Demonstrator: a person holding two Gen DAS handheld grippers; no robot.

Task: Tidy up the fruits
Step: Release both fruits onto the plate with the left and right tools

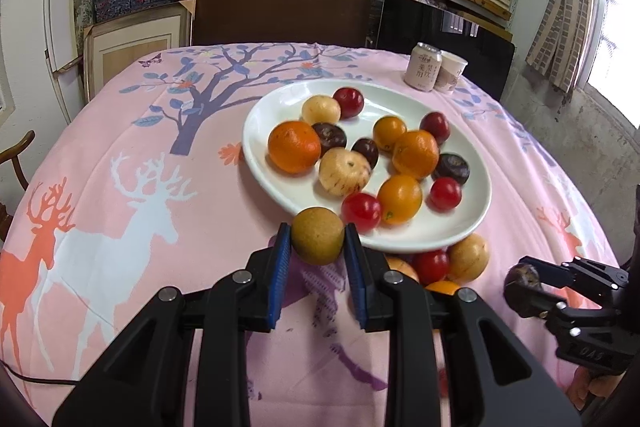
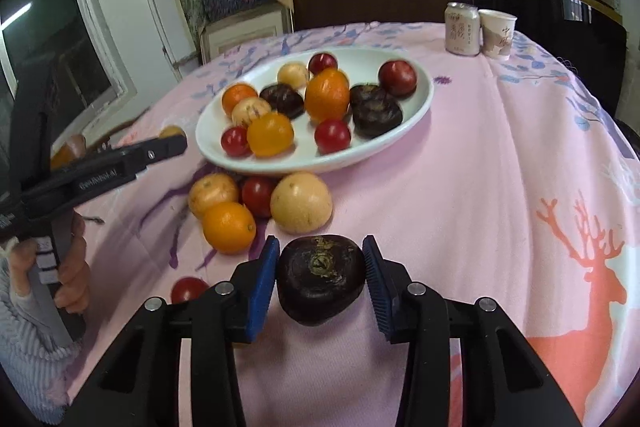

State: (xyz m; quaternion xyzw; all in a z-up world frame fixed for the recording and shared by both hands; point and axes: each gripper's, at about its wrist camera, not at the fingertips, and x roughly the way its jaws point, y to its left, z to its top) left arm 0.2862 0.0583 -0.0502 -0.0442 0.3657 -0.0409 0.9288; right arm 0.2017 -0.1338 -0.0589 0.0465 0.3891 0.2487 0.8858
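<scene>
Glossy dark water chestnut (image 2: 321,277) (stem-scarred)

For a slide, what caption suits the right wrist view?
Right tongs around a dark fruit, with the fruit-filled white plate beyond on the pink tablecloth.

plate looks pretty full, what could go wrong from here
The white plate is crowded, so the tan fruit clamped in the left hand-held gripper might knock a cherry tomato over the near rim. The dark fruit in the right hand-held gripper shows a slight gap at one pad and may slip.
</scene>
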